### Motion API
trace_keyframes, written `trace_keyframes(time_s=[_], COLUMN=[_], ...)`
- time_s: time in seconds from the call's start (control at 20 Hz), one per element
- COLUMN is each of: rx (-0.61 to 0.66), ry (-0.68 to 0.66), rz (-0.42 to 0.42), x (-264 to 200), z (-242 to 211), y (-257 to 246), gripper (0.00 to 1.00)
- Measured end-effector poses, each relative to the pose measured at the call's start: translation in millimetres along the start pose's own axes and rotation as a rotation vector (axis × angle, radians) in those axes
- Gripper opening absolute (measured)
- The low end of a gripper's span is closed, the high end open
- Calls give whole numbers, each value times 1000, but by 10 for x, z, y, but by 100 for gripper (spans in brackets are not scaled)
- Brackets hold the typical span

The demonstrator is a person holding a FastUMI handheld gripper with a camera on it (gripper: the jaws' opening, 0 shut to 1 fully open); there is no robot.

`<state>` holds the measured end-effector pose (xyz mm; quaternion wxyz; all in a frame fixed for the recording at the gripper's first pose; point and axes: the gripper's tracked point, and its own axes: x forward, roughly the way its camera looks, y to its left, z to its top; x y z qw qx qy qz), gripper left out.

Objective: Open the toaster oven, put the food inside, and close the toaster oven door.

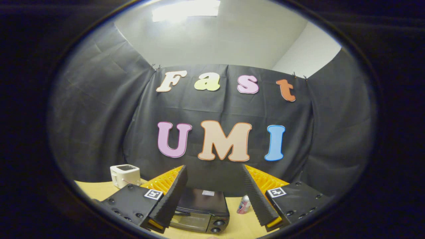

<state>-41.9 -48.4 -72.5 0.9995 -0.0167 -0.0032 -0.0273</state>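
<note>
A black toaster oven (203, 210) stands on the wooden table (96, 191), seen from above and in front, with its glass door shut and two knobs on its right side. My gripper (214, 194) hovers over it, open, with a wide gap and nothing between the fingers. The oven shows through the gap, nearer the left finger (171, 199). The right finger (257, 199) is off to the oven's right.
A white slot toaster (125, 175) sits at the back left of the table, beyond the left finger. A small pink and white can (244, 204) stands just right of the oven, beside the right finger. The black booth wall rises close behind.
</note>
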Motion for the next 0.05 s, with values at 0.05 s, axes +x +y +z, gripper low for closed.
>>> trace_keyframes(time_s=[0.05], rx=[2], ry=[-6], rz=[-7], x=[-4], z=[17], y=[-58], gripper=[98])
